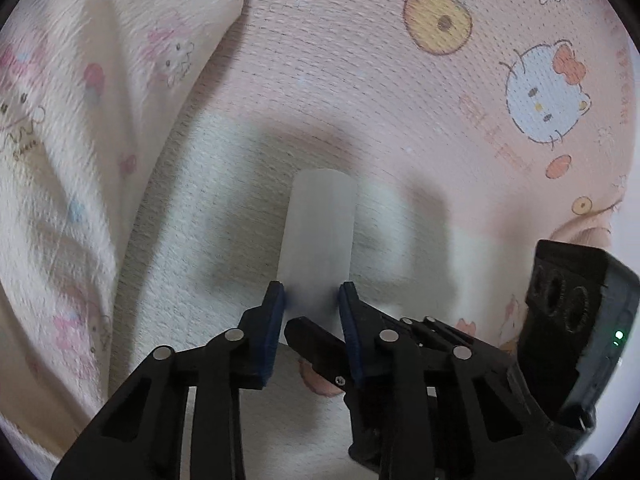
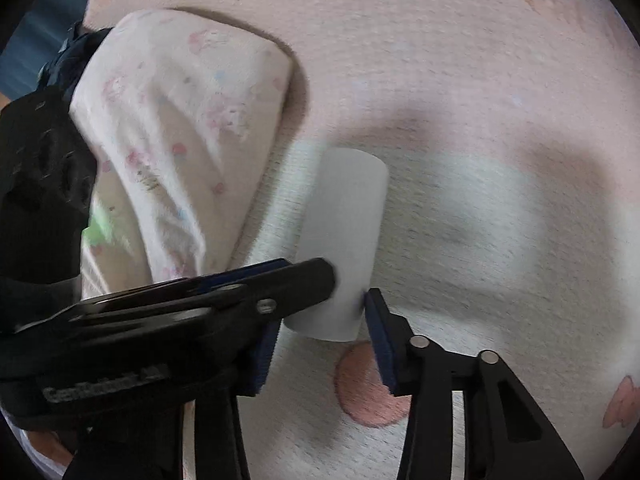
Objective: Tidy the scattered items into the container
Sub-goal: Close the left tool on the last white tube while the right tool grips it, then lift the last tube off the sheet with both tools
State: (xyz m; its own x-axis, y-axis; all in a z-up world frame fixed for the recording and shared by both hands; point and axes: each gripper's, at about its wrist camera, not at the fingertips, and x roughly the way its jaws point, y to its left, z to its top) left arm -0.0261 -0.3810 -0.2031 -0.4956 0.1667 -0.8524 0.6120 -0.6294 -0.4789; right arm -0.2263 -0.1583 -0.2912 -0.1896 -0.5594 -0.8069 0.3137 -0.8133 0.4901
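A white cylinder (image 1: 320, 236) lies on a pink sheet (image 1: 360, 60) printed with cartoon figures. My left gripper (image 1: 312, 300) is shut on its near end, a blue pad touching each side. A black finger (image 1: 316, 344) of my right gripper crosses just below those pads. In the right wrist view the same cylinder (image 2: 344, 240) lies tilted. My right gripper (image 2: 322, 316) holds its lower end: the right pad (image 2: 378, 328) touches it and the left pad (image 2: 262, 360) sits against its corner. The left gripper's finger (image 2: 280, 288) partly hides that left pad.
A cream printed cloth (image 1: 80, 140), bulky like a bag or pillow, lies left of the cylinder (image 2: 192, 128). Something green (image 2: 96, 228) shows under its lower edge. The right gripper's dark housing (image 1: 576, 320) stands at the right edge of the left wrist view.
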